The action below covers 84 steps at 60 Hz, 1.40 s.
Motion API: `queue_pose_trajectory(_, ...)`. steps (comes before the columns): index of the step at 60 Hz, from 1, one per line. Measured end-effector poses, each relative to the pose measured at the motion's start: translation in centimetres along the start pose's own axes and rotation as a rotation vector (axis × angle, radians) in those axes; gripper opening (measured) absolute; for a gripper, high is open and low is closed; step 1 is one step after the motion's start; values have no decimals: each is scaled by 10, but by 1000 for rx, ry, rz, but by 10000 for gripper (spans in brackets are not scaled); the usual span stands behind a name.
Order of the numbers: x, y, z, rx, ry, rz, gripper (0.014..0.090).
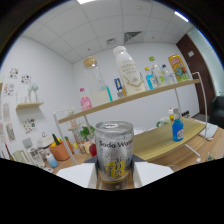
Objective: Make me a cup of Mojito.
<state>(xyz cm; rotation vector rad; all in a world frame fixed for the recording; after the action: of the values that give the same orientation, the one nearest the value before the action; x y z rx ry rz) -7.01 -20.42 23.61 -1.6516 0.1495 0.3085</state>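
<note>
A wooden shelf (pixel 150 95) carries a white bottle (pixel 126 70) and a tall glass bottle (pixel 96 80) — the table (pixel 165 142) below bears a blue bottle (pixel 177 130).

A shiny metal soda-water can (pixel 114 155) with a glossy printed label stands before a pale matt wooden shelf (pixel 131 97) carrying clear plastic bottles (pixel 127 70).

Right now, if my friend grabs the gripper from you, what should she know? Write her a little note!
Gripper: a soda can sits upright between the jaws. They look closed on it, but the contact is hidden at the bottom of the view.
Things: behind the can, a two-level shelf with bottles on top; a blue bottle lower down; an orange pot off to the side.
Done: can picked out.
Left: no cup in view, so find one, then open and pour the soda.
</note>
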Motion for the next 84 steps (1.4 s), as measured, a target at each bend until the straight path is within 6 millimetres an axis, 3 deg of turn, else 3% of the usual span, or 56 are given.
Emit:
queue_pose_trajectory(10, 9, 76, 15, -131, 16, -134, 500)
queue_pose_trajectory(16, 20, 111, 20, -192, 41, -158, 500)
queue_pose_trajectory(38, 37, 161, 26, -277, 104, -176, 508)
queue_pose_trajectory(54, 32, 162, 21, -239, 122, -256, 530)
queue_pose_trajectory(62, 33, 172, 16, -279, 121, -254, 545)
queue_pose_trajectory(68, 27, 177, 11, -332, 107, -232, 648)
queue_pose_trajectory(72, 22, 172, 6, -351, 104, -231, 857)
queue_pose_trajectory(84, 14, 140, -27, -411, 155, -189, 853)
